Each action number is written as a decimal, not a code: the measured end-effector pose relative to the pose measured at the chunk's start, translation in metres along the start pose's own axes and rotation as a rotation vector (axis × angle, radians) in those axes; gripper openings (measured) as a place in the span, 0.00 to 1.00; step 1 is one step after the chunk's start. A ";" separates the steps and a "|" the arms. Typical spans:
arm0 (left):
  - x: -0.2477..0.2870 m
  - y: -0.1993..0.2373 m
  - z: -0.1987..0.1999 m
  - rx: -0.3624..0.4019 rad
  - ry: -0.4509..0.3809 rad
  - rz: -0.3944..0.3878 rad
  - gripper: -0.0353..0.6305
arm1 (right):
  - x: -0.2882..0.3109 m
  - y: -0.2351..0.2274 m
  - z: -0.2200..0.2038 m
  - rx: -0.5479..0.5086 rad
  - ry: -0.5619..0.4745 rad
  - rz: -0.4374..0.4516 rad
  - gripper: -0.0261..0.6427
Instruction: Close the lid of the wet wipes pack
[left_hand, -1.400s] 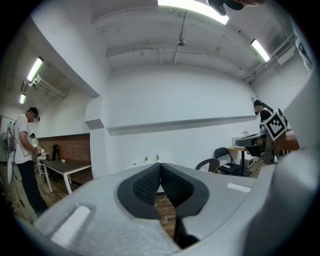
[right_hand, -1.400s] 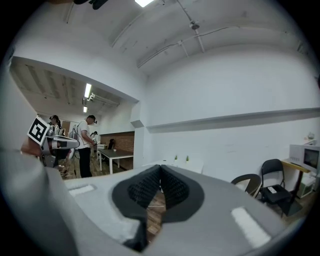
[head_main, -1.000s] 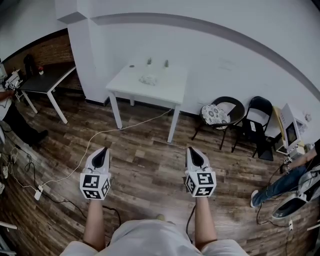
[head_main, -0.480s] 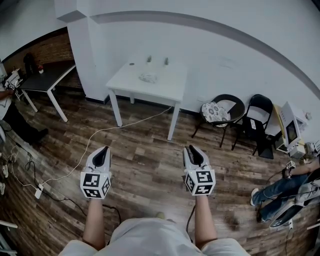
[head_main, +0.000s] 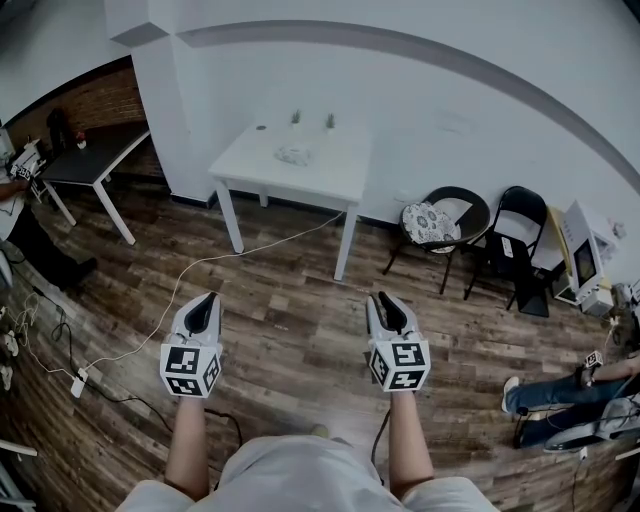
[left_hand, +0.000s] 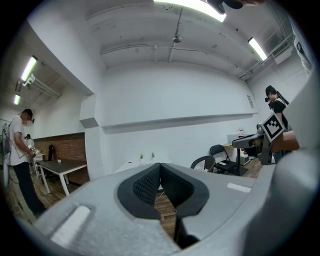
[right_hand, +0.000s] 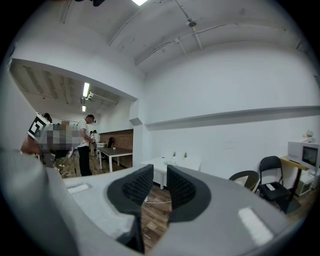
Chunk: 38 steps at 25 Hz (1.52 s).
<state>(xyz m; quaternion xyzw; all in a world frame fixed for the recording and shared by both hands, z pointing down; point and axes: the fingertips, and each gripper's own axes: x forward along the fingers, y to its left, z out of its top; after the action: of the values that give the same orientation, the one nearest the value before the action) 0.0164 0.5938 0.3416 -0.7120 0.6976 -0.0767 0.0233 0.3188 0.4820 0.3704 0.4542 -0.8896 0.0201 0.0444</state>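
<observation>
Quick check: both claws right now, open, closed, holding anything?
Left claw: closed, holding nothing.
Right claw: slightly open, holding nothing.

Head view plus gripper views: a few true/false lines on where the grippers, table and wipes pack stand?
1. Both grippers are held over the floor, well short of the table. True.
2. The right gripper is clamped on the pack. False: its jaws are slightly apart with nothing between them. The small pale thing on the table, apparently the pack, lies out of reach.
3. The left gripper has its jaws together and empty. True.
4. The chairs stand left of the table. False: the chairs are to its right, by the wall.
5. A cable runs across the floor from under the table. True.
</observation>
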 end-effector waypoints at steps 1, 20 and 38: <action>0.003 -0.003 0.001 0.001 0.001 0.001 0.06 | 0.001 -0.004 0.000 0.003 -0.001 0.001 0.17; 0.046 -0.056 0.003 0.010 0.000 0.032 0.06 | 0.013 -0.080 -0.013 0.025 -0.003 0.020 0.17; 0.178 0.027 -0.029 -0.026 0.031 0.039 0.06 | 0.167 -0.092 -0.012 0.012 0.018 0.023 0.17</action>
<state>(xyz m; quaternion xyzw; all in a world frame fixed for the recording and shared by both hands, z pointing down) -0.0114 0.4181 0.3802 -0.6973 0.7125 -0.0782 0.0048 0.2964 0.2941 0.3987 0.4440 -0.8941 0.0302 0.0494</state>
